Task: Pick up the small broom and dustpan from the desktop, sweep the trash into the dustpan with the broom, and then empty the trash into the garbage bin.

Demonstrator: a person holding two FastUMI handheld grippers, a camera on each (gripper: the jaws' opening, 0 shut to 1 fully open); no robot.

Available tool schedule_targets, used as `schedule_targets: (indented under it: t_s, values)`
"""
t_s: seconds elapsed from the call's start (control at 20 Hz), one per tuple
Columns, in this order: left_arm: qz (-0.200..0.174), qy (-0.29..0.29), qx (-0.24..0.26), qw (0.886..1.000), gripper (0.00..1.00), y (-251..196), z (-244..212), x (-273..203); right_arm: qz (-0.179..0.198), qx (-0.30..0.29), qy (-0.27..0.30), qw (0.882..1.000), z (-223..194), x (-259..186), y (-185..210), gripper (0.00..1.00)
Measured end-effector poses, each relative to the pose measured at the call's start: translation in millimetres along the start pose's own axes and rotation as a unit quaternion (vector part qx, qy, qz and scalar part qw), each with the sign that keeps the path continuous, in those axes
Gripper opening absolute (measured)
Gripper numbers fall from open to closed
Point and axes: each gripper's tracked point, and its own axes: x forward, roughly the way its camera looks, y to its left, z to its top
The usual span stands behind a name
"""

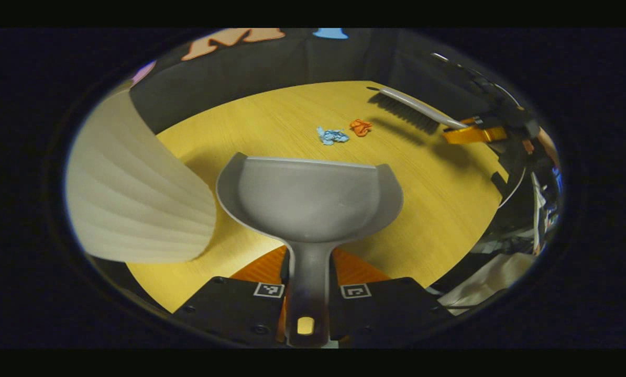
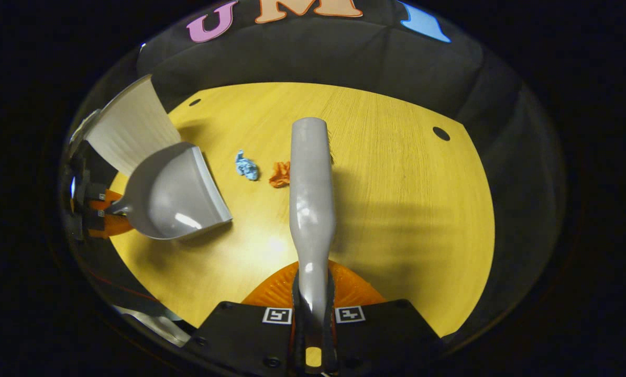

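Two scraps, blue (image 1: 332, 136) and orange (image 1: 360, 127), lie on the surface (image 1: 292, 120) between my left fingers' clamped dustpan (image 1: 310, 199) and my right fingers' clamped broom (image 2: 311, 199).

Each claw, the left claw (image 1: 306, 293) and the right claw (image 2: 313, 309), is built with a dark body carrying dark screws, two square black-and-white markers and a ribbed orange part between them.

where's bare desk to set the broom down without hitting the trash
Bare desktop lies right of the broom, out to the edge. Crowded: blue scrap and orange scrap sit left of the broom, then the dustpan and white bin.
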Motion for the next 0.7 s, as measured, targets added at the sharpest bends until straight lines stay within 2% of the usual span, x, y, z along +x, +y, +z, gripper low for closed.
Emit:
schedule_targets:
  t_s: [0.15,0.3,0.5,0.7]
  values:
    - [-0.017,0.011,0.020,1.000,0.24,2.7,4.3,13.7,-0.013,-0.027,0.028,0.999,16.2,24.1,-0.4,0.16]
    - [-0.024,0.023,0.019,0.999,0.25,3.8,-2.5,23.7,-0.024,-0.085,0.053,0.995,23.7,39.8,3.2,0.16]
    - [-0.023,0.034,0.029,0.999,0.24,3.2,-13.7,34.1,-0.013,-0.183,0.055,0.982,41.1,43.5,25.6,0.15]
    - [-0.027,0.032,0.020,0.999,0.24,5.1,-16.6,34.0,0.007,-0.268,0.057,0.962,51.0,38.8,57.7,0.16]
